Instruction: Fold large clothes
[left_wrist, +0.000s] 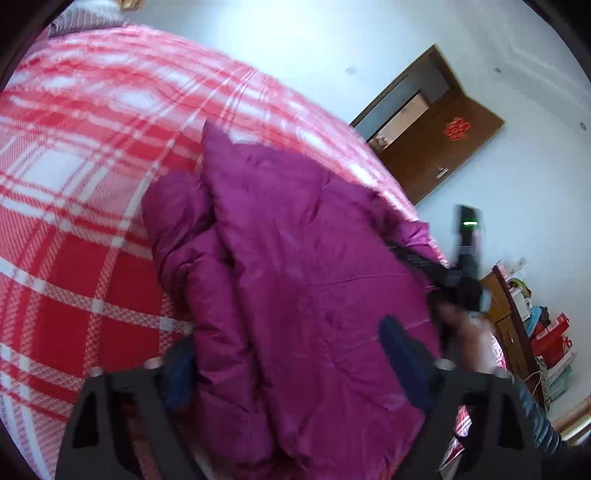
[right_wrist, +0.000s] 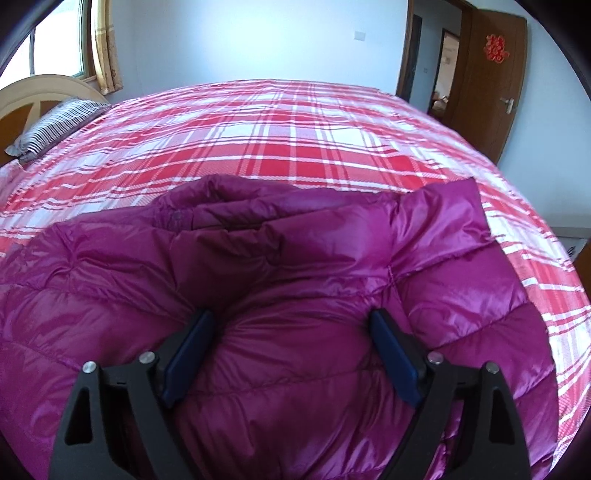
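Note:
A magenta quilted down jacket lies partly folded on the bed, its collar toward the far side. My right gripper points down into the puffy back of the jacket. It is open, its blue pads wide apart and sunk into the fabric, which bulges up between them. In the left wrist view the jacket shows a sleeve folded along its left side. My left gripper is open around a thick fold of the near edge. The padding fills the gap between its blurred blue pads.
The bed has a red, pink and white plaid cover. A striped pillow lies by the headboard at far left. A brown door stands open at right. A hand holds the other gripper's black body. A cabinet with boxes stands beyond the bed.

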